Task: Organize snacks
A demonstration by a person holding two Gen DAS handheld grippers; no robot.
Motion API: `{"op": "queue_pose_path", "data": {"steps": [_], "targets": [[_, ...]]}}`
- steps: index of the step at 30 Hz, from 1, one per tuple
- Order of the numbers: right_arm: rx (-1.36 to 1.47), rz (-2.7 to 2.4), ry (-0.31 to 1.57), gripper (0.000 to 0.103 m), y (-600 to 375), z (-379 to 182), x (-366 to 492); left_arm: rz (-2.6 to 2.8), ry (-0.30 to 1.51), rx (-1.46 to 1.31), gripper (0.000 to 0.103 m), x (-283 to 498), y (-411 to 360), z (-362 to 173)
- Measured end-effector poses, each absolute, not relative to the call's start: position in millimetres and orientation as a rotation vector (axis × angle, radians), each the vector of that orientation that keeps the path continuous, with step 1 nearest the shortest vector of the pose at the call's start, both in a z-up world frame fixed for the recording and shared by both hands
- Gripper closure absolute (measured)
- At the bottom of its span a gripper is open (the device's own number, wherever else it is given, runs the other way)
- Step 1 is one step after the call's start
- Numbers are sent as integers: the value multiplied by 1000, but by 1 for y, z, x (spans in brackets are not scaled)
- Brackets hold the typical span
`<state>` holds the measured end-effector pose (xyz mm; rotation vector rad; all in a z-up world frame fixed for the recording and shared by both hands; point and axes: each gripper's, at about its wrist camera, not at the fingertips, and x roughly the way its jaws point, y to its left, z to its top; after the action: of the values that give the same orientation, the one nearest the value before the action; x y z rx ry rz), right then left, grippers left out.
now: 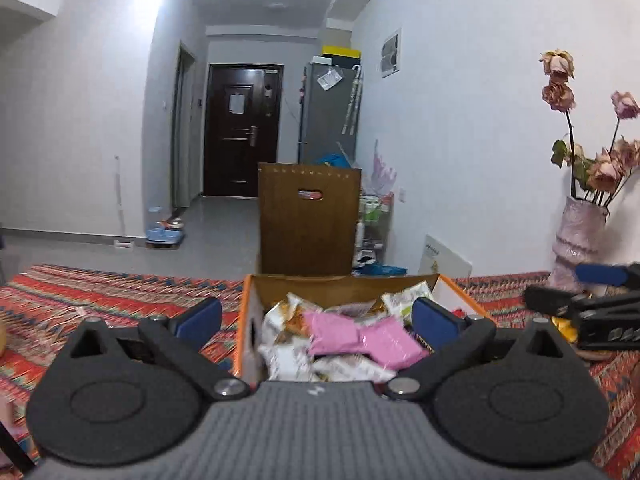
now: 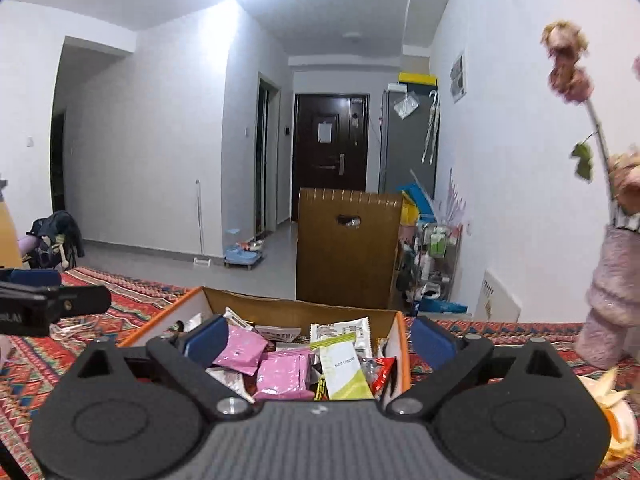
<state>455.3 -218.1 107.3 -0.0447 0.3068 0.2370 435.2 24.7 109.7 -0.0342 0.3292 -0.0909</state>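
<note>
On the red patterned tablecloth (image 1: 120,292), the orange-rimmed cardboard box (image 2: 280,310) holds plain pink foil packets (image 2: 284,376) and a white-and-green sachet (image 2: 344,368) whose print is too small to read, while the left gripper (image 1: 316,316) and right gripper (image 2: 316,340) both hang released and empty-jawed over it.

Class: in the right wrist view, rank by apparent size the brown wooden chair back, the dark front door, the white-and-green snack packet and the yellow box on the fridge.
1. Dark front door and brown wooden chair back: alike, unranked.
2. White-and-green snack packet, enlarged by nearness.
3. Yellow box.
</note>
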Motion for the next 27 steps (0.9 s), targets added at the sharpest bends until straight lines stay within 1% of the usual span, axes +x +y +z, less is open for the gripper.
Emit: {"op": "queue_pose_path", "data": {"steps": [3,7,17,27], "targets": [[-38,238,295,2,-225,110,415,-89,347,-48,0,399,25,108],[-22,249,280,1,-235,109,358,-105,327,-44,0,339,21,105],[-19,275,296,1,-242,92,233,-112,322,-61,0,210,5,97],[-31,298,313,0,-237,68,139,-81,272,-44,0,105,-5,84]]}}
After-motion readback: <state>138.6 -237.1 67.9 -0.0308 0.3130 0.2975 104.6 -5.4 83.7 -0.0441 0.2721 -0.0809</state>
